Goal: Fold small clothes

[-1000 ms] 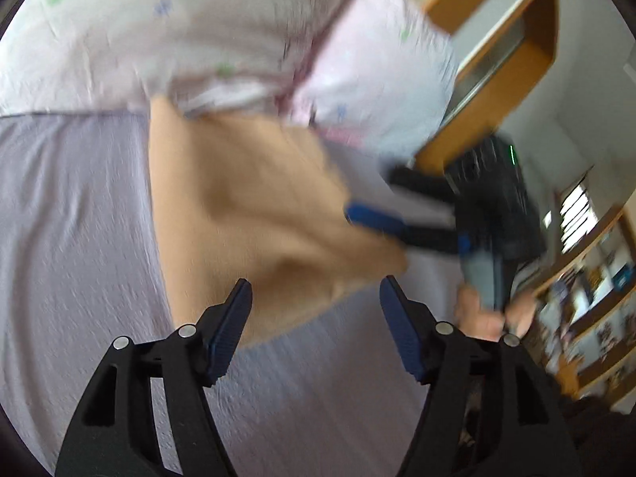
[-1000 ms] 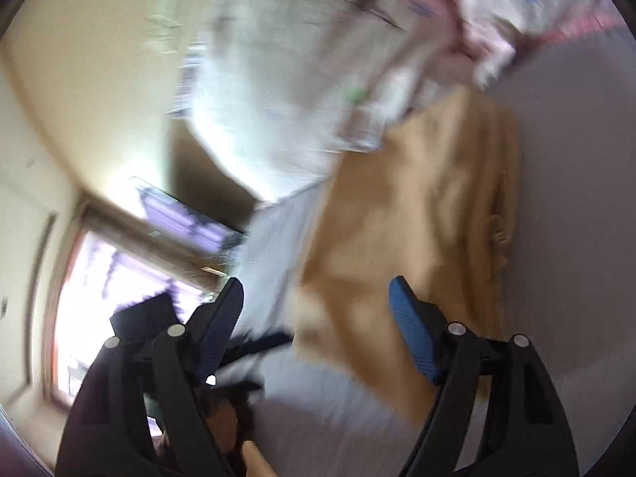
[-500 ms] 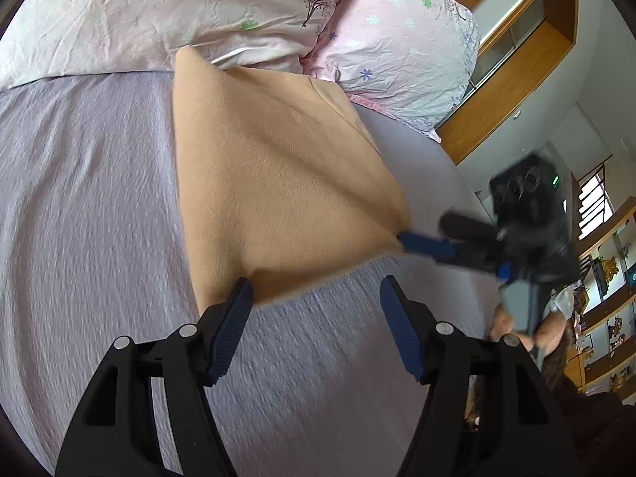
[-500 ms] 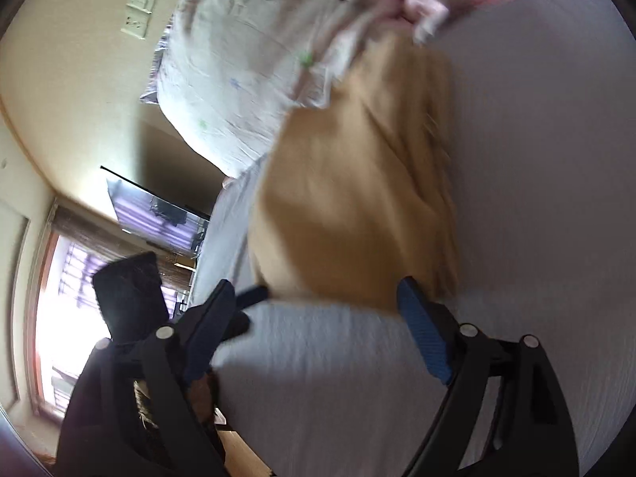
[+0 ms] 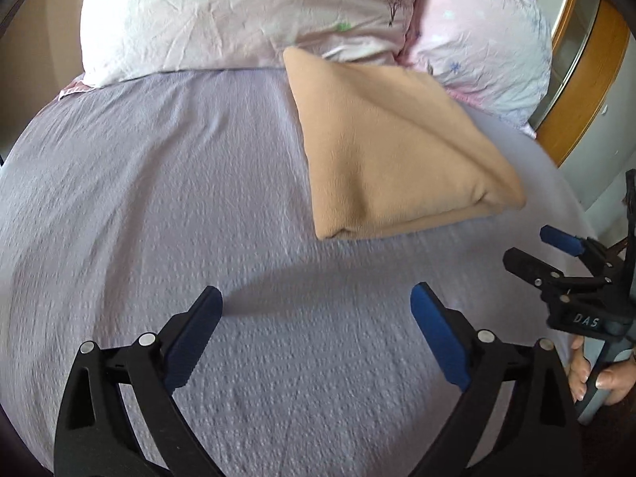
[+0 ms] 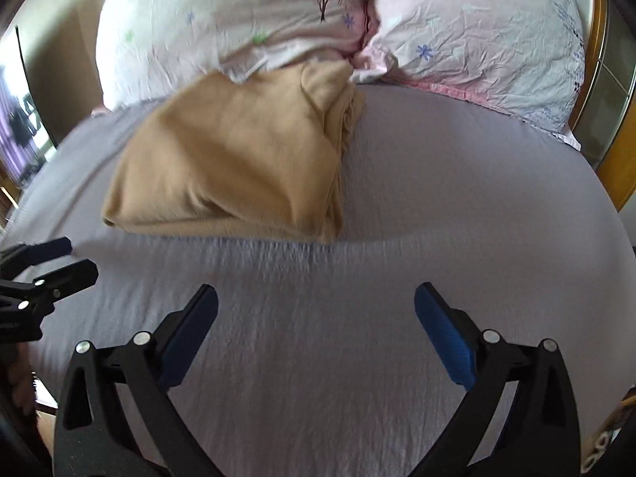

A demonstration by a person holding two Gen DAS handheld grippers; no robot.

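Observation:
A tan garment (image 5: 389, 151) lies folded into a thick pad on the lilac bed sheet (image 5: 159, 183), its far edge against the pillows. It also shows in the right wrist view (image 6: 234, 163), with stacked layers along its right side. My left gripper (image 5: 316, 328) is open and empty, a short way in front of the garment. My right gripper (image 6: 316, 330) is open and empty, also back from it. The right gripper shows at the right edge of the left wrist view (image 5: 556, 254), and the left gripper at the left edge of the right wrist view (image 6: 47, 258).
Two floral pillows (image 5: 246, 16) (image 5: 485, 35) lie along the head of the bed. A wooden frame (image 5: 588, 79) stands at the far right. The bed's right edge drops off near my right hand (image 5: 596, 377).
Both grippers have drawn back from the garment toward the near side of the bed. The right gripper has let go of its corner, and the garment now lies folded flat.

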